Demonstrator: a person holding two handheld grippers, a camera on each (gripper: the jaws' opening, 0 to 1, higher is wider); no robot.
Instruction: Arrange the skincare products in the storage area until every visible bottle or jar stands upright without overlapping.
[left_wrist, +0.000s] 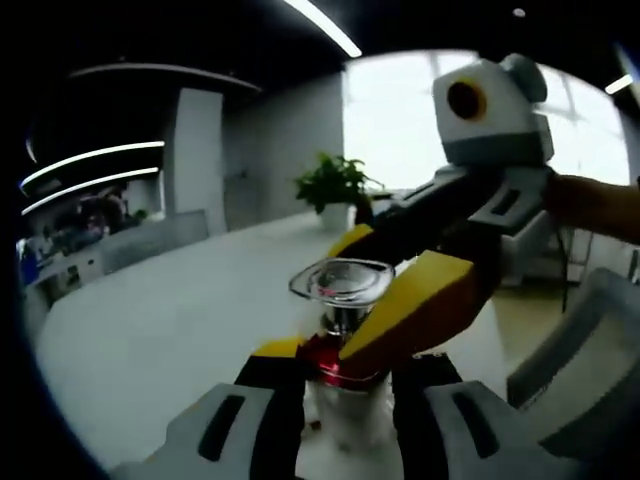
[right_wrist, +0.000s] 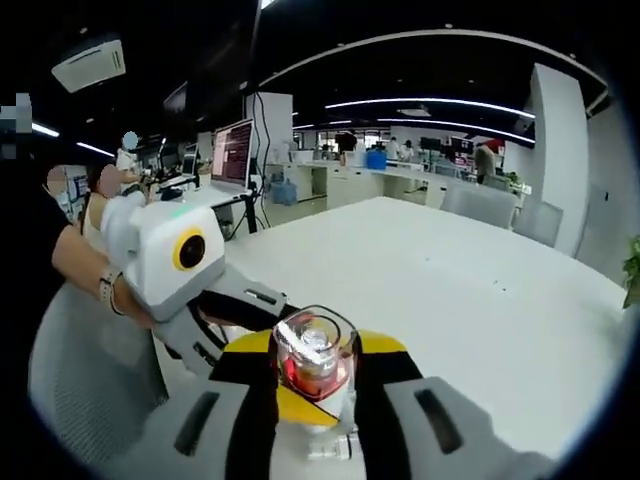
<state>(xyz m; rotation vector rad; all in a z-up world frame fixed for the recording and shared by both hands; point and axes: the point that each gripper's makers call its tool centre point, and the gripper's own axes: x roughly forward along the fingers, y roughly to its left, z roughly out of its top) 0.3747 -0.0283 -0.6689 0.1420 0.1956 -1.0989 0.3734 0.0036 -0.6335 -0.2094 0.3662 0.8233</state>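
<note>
A skincare bottle (left_wrist: 345, 330) with a clear cap and red collar stands between both grippers above the white table (left_wrist: 150, 330). In the left gripper view, the left gripper (left_wrist: 340, 385) has its jaws closed against the bottle's pale lower body, while the right gripper (left_wrist: 400, 290) reaches in from the right, its yellow-tipped jaws clamping the red collar. In the right gripper view, the bottle (right_wrist: 313, 360) sits between the right gripper's (right_wrist: 315, 395) jaws; the left gripper (right_wrist: 235, 335) enters from the left, held by a hand (right_wrist: 85, 270). The bottle's base is hidden.
</note>
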